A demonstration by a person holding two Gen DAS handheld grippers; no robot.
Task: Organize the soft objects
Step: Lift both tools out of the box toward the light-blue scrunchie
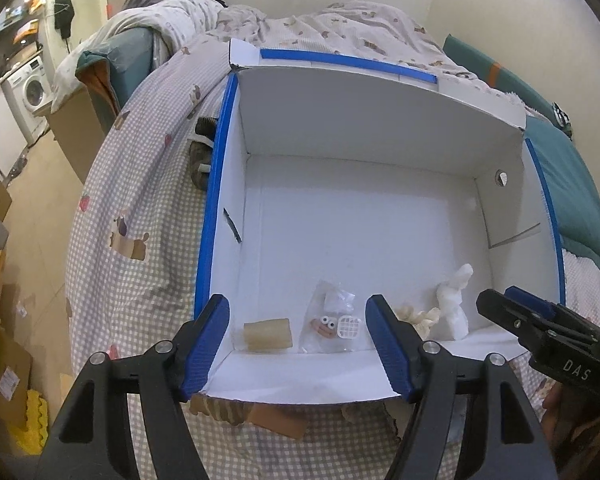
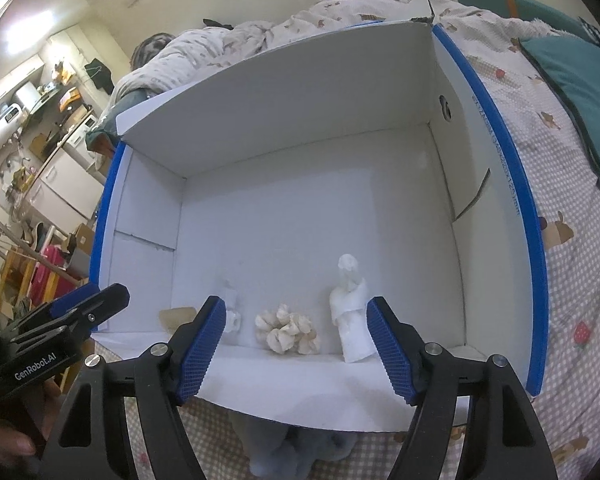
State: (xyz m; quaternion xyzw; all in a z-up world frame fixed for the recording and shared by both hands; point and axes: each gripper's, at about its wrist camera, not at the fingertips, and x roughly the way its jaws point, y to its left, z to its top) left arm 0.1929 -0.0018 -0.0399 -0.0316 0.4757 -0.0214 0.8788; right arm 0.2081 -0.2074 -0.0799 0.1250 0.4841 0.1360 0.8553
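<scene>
A white cardboard box with blue edges (image 1: 380, 120) (image 2: 284, 112) lies open on a checked bedspread. Along its near wall rest a tan roll (image 1: 268, 334), a clear bag holding a small googly-eyed toy (image 1: 328, 324), a cream scrunchie (image 2: 286, 328) (image 1: 416, 316) and a white plush figure (image 2: 350, 312) (image 1: 454, 304). My left gripper (image 1: 298, 344) hovers open over the near rim above the bag, nothing between its fingers. My right gripper (image 2: 296, 346) is open too, above the scrunchie and beside the white figure, and touches neither.
Each gripper shows at the edge of the other's view (image 1: 540, 328) (image 2: 60, 320). A teal pillow (image 2: 580, 92) lies right of the box, a rumpled duvet (image 1: 320, 24) behind it. A pale blue plush (image 2: 292, 452) sits under the near flap. Cardboard boxes (image 1: 4, 360) crowd the floor at left.
</scene>
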